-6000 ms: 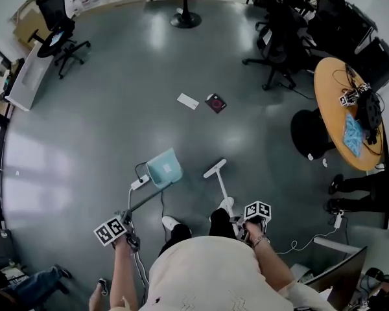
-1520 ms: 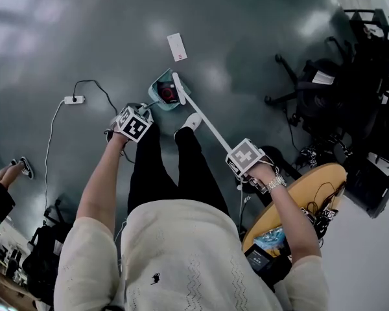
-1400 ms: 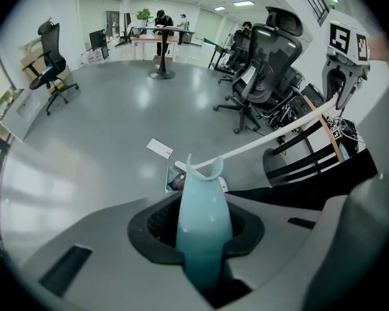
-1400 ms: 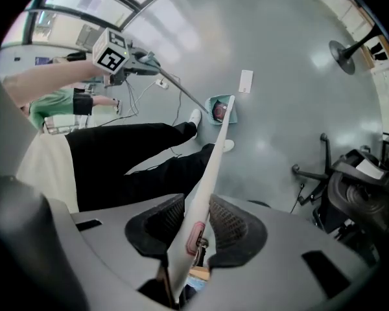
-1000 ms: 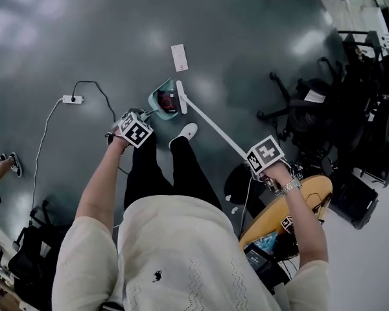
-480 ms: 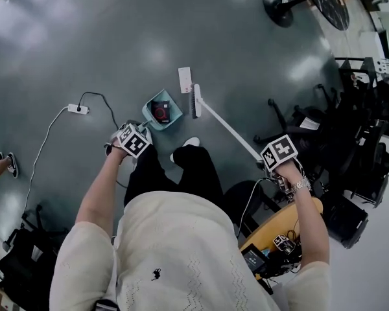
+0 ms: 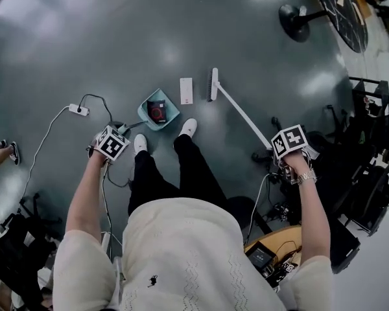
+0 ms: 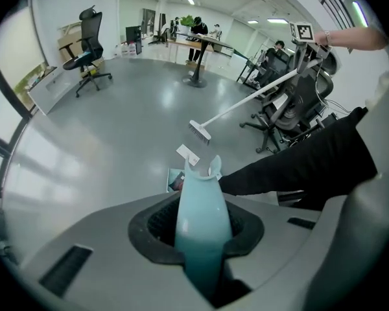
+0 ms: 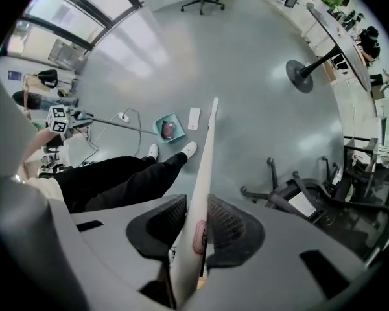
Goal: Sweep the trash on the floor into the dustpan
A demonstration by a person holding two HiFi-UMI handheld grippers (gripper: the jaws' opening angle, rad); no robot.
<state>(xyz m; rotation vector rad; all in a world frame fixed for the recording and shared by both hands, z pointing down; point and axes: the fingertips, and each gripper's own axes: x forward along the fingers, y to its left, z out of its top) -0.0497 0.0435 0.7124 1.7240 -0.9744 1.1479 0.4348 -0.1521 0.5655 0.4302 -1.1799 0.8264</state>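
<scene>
A teal dustpan (image 7: 161, 112) rests on the grey floor with a dark red piece of trash (image 7: 157, 112) inside it. My left gripper (image 7: 110, 143) is shut on the dustpan's long teal handle (image 8: 203, 216). A white card (image 7: 187, 91) lies flat on the floor just right of the pan. The broom head (image 7: 212, 84) sits right of the card, a small gap apart. Its white handle (image 7: 243, 115) runs back to my right gripper (image 7: 290, 142), which is shut on it. The right gripper view shows the handle (image 9: 204, 173), the pan (image 9: 168, 127) and the card (image 9: 194, 117).
A power strip with a black cable (image 7: 78, 110) lies left of the dustpan. The person's white shoes (image 7: 188, 127) stand just behind the pan. Office chairs (image 7: 369, 135) crowd the right side, and a round table base (image 7: 297, 13) stands at the upper right.
The dark red trash went into the dustpan several seconds ago. In the last half second the broom head has shifted away to the card's right; the dustpan stays put.
</scene>
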